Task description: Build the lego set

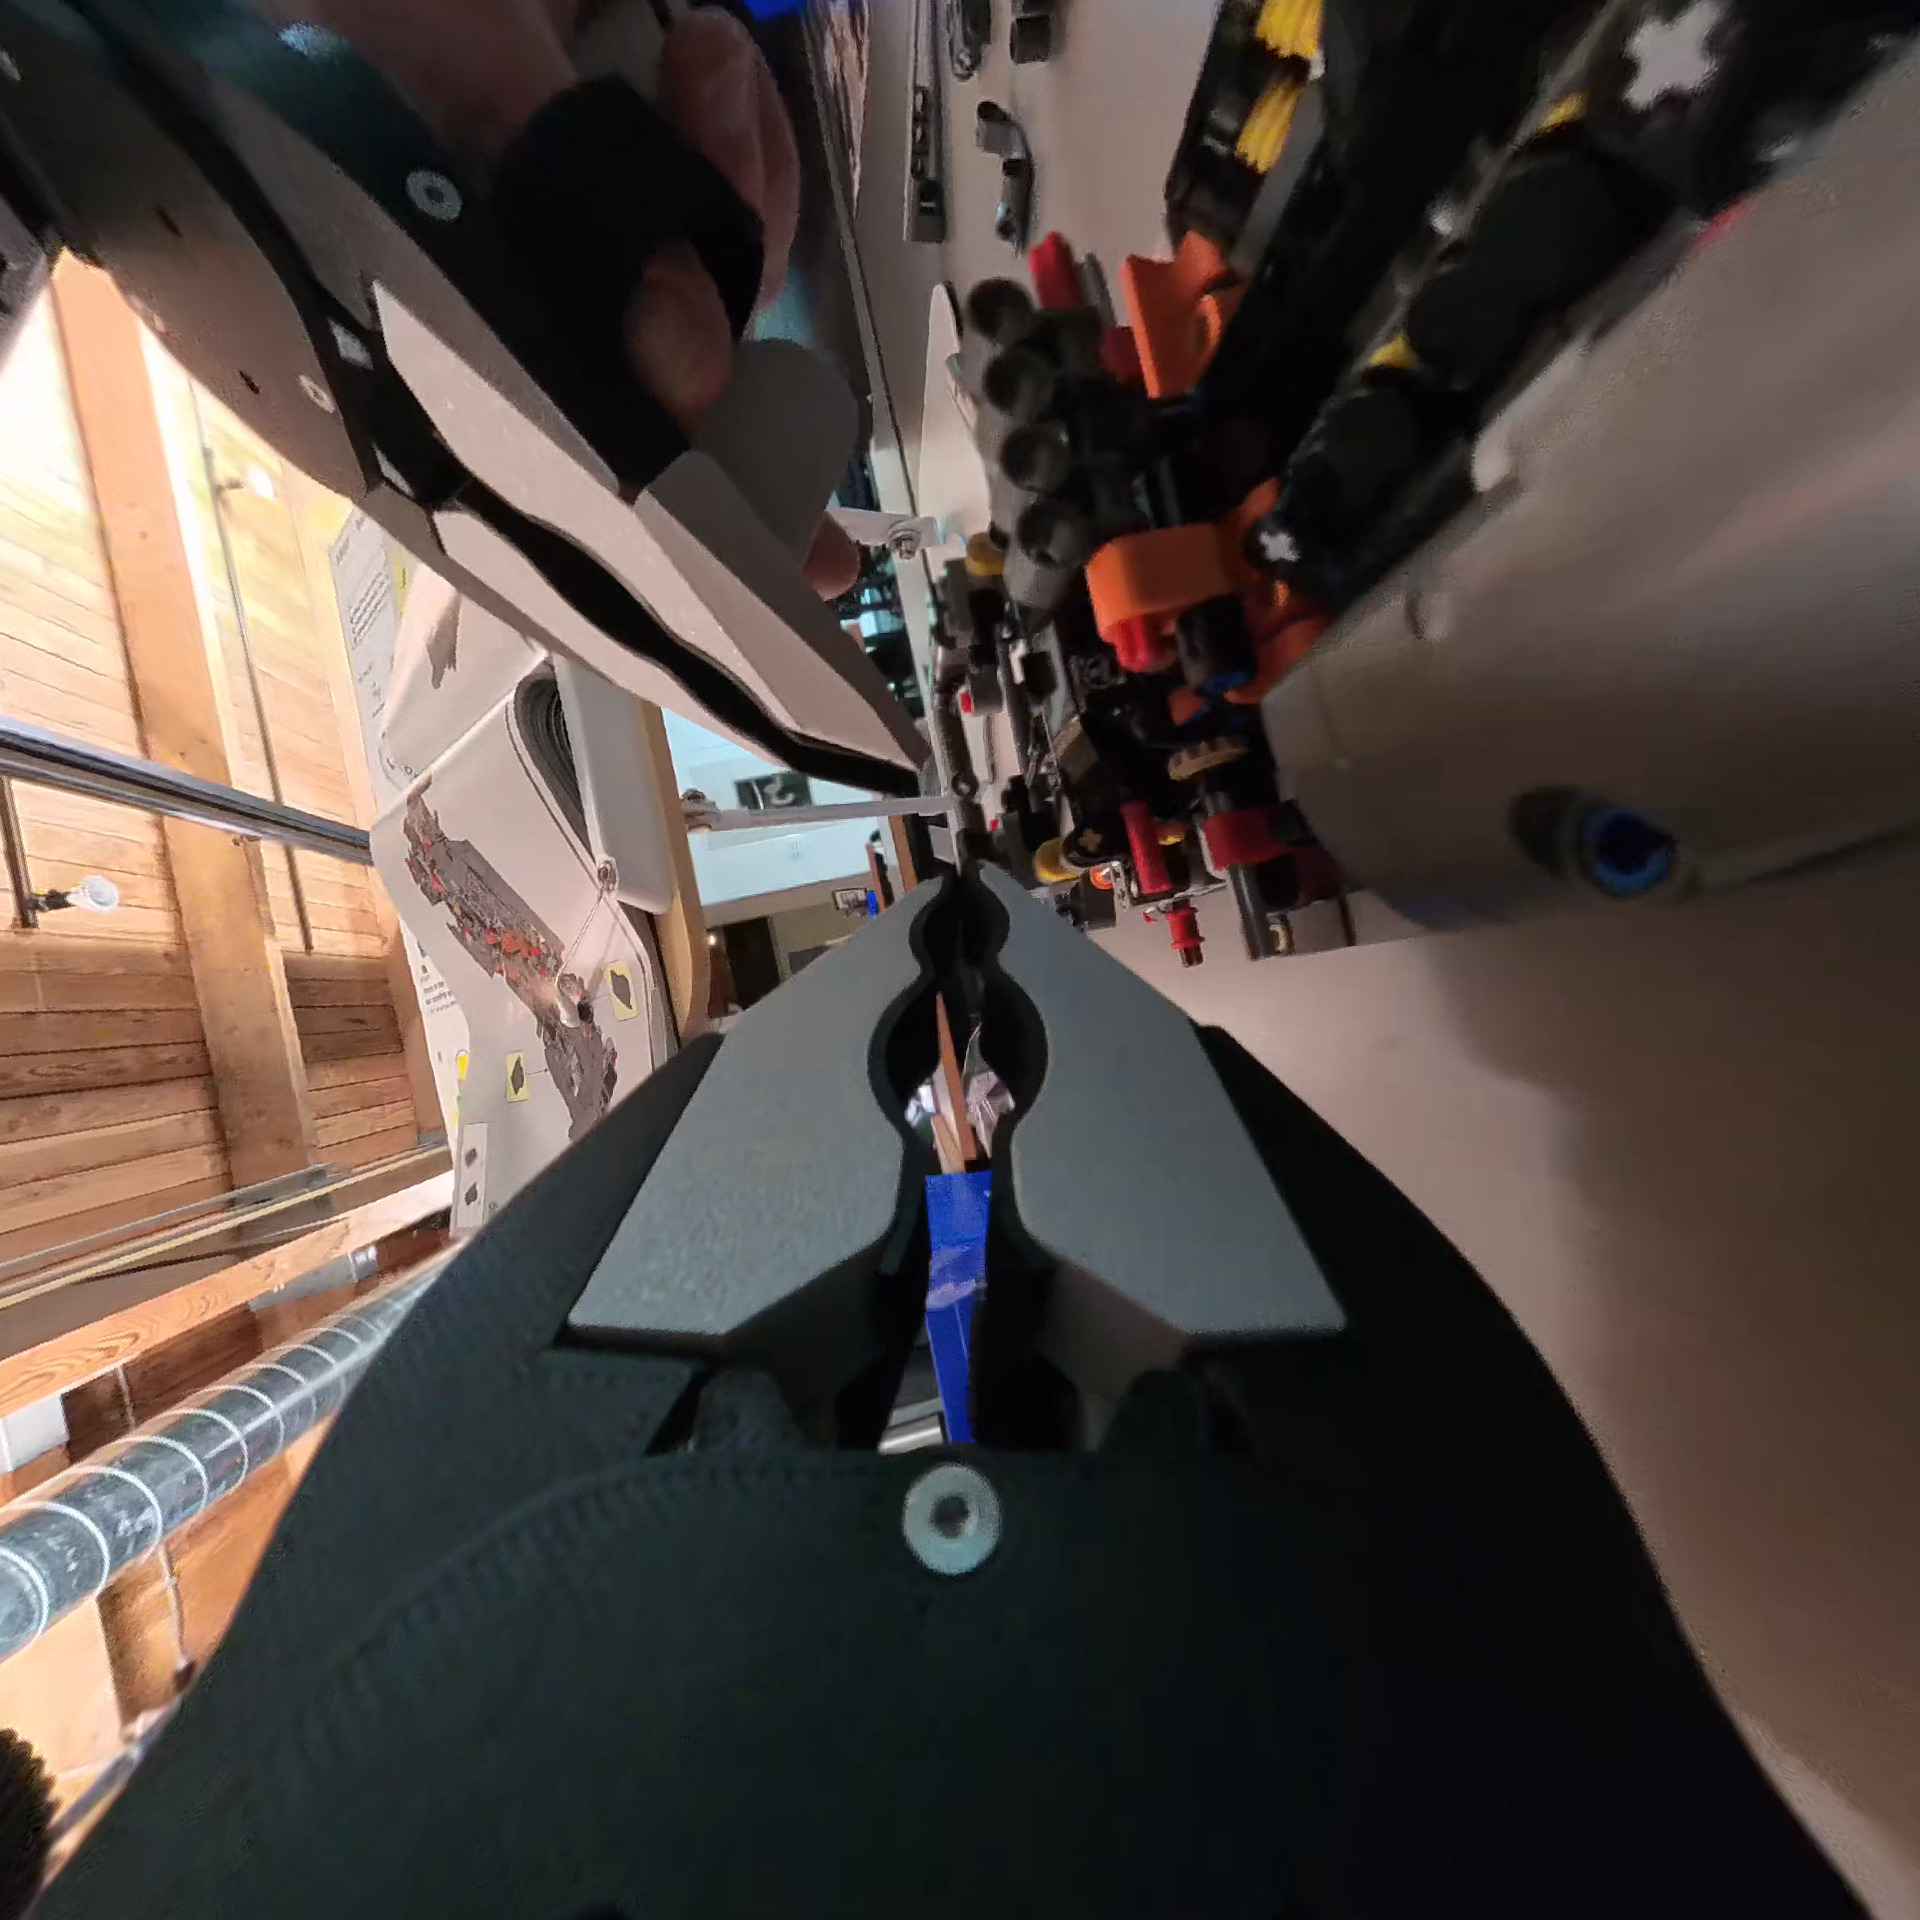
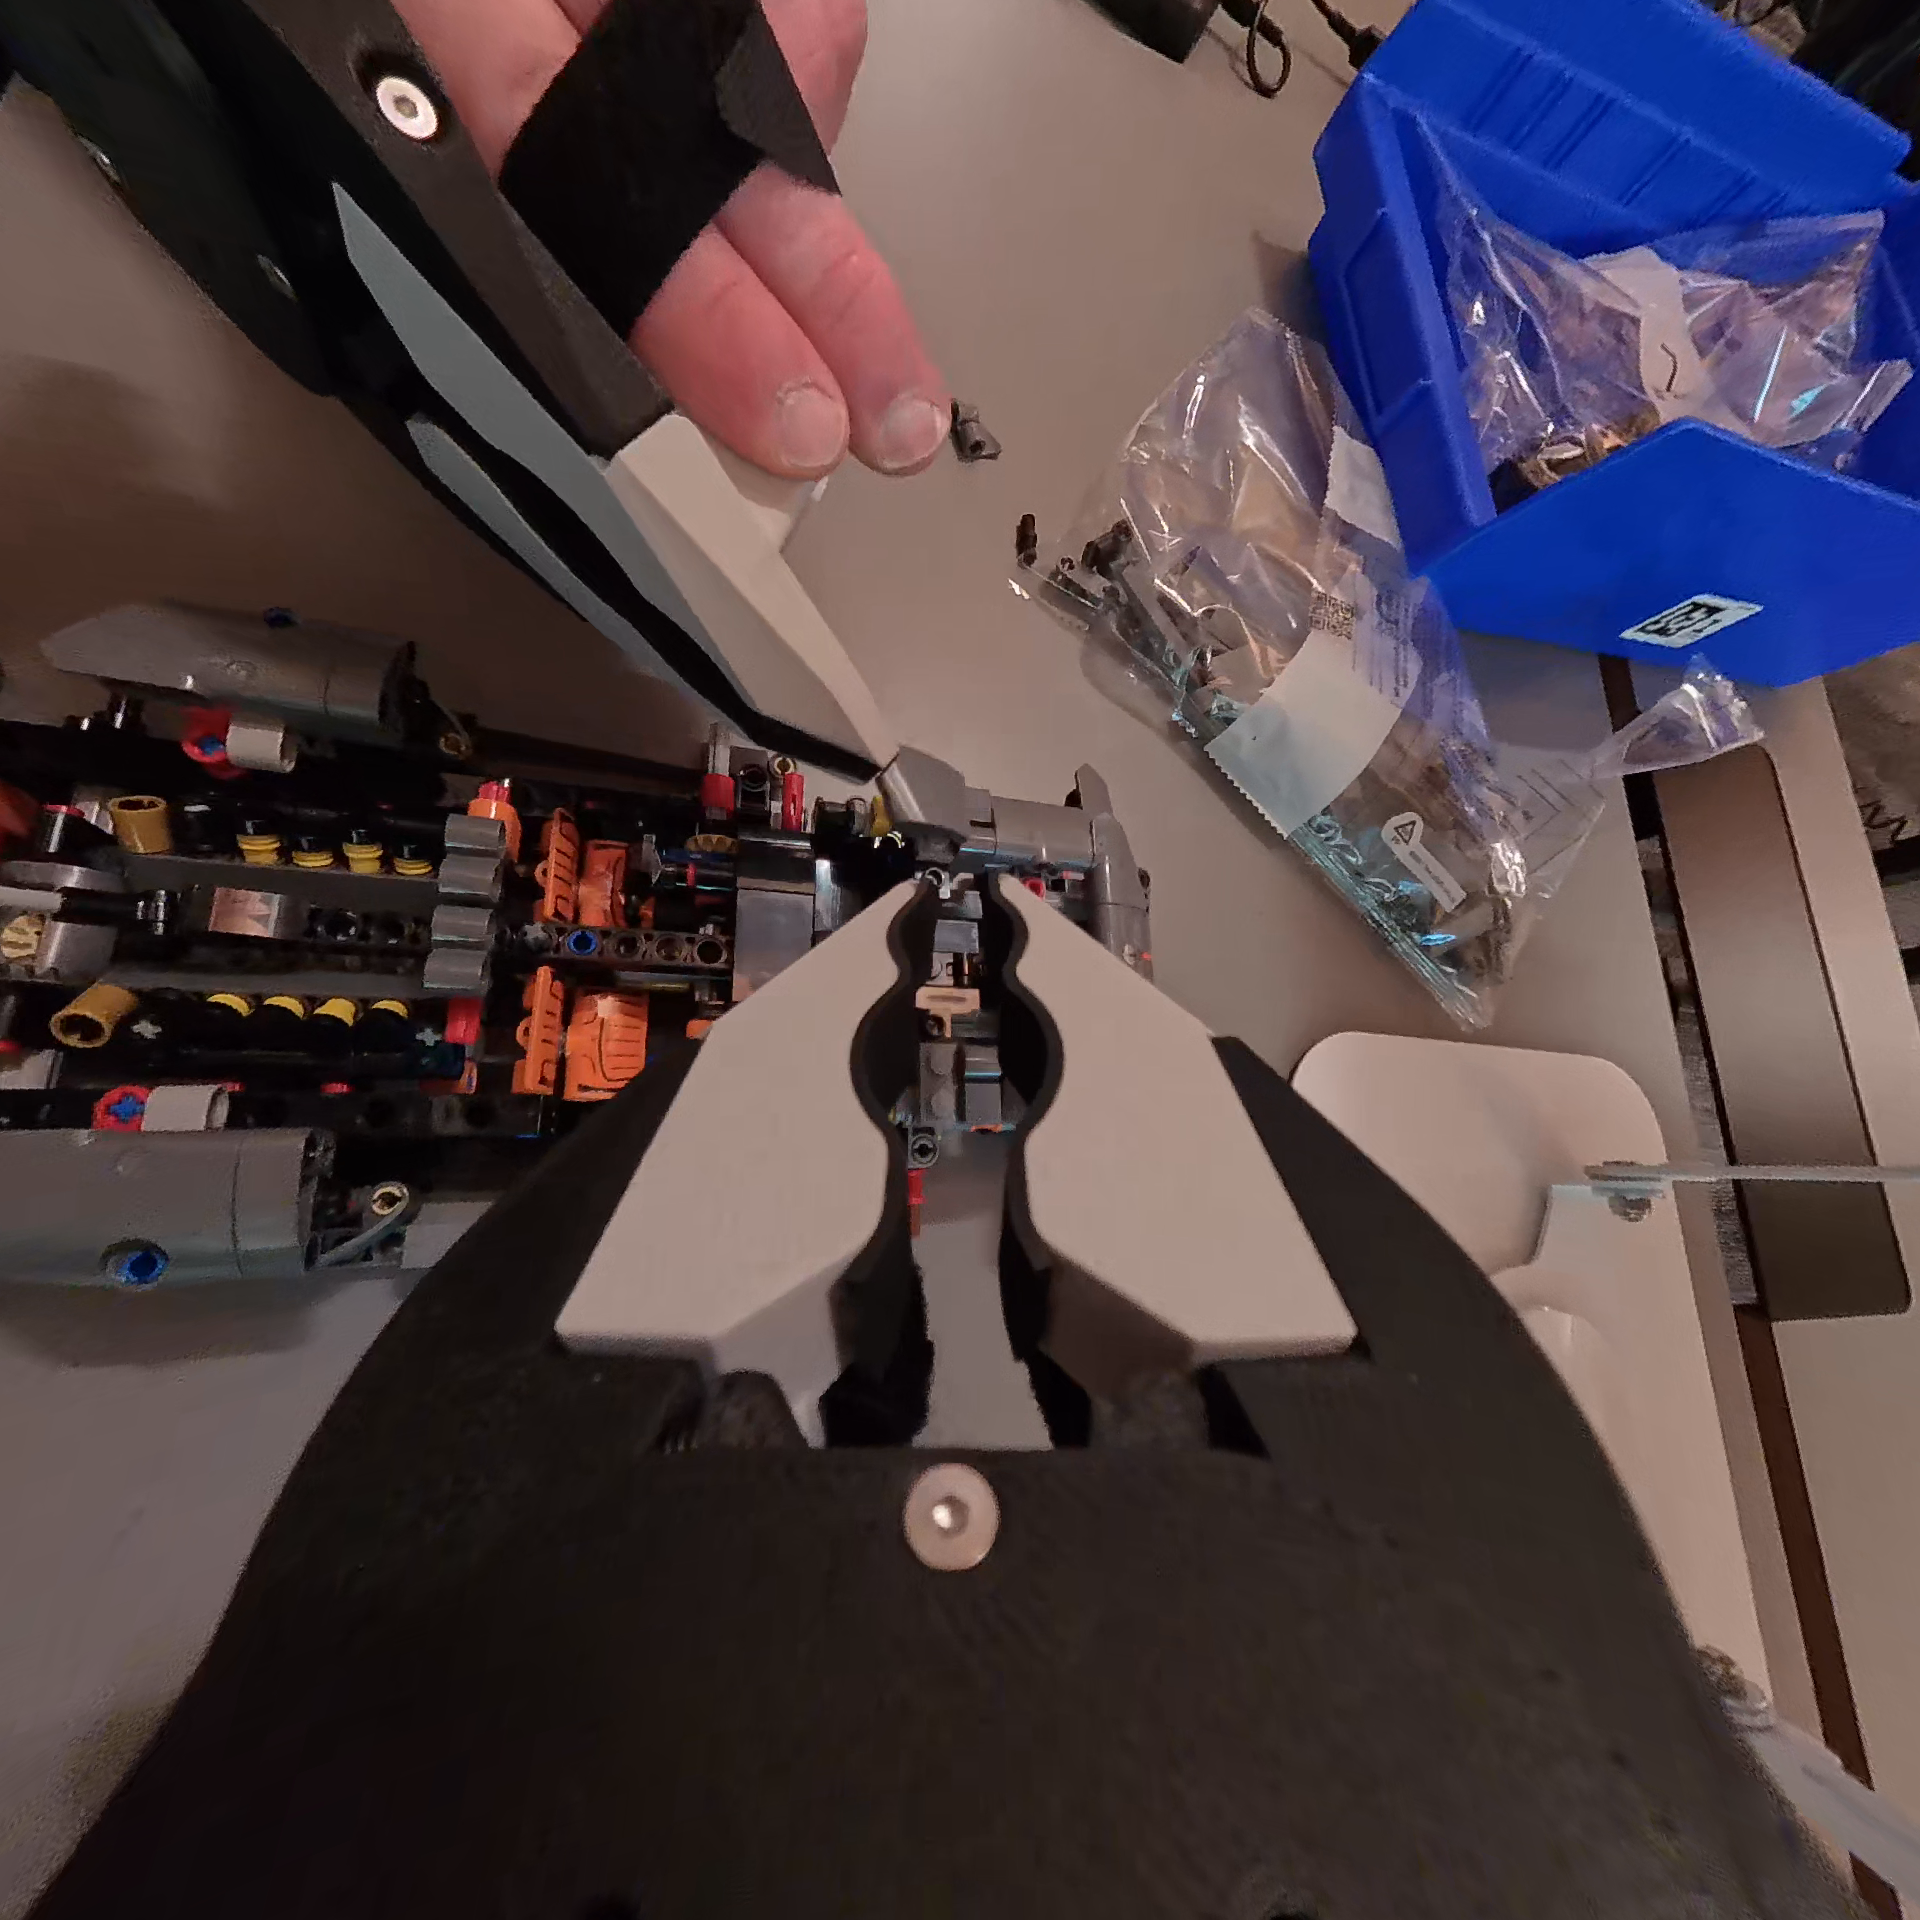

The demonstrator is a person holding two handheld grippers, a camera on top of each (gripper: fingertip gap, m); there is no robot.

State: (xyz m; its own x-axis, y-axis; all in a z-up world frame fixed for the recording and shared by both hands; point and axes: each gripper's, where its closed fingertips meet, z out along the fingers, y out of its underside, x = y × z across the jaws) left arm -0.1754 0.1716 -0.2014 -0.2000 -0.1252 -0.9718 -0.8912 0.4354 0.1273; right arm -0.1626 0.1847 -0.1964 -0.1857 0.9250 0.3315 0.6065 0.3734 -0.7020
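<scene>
A smooth beige table [image 2: 1091, 260] carries a long, knobbly brick-built model [image 2: 416, 935] of black beams, orange panels, grey cylinders and yellow bushes, running in from the left edge. At the far right corner stands a glossy blue plastic bin [image 2: 1621, 540] holding crinkled clear bags; another clear bag of small dark parts [image 2: 1330, 707] lies just beside it. The right tool [image 2: 961, 883], narrowly parted, hovers over the model's grey end with nothing plainly gripped. The left tool [image 2: 883, 774], tips together, touches a grey slanted piece [image 2: 930, 784] there.
</scene>
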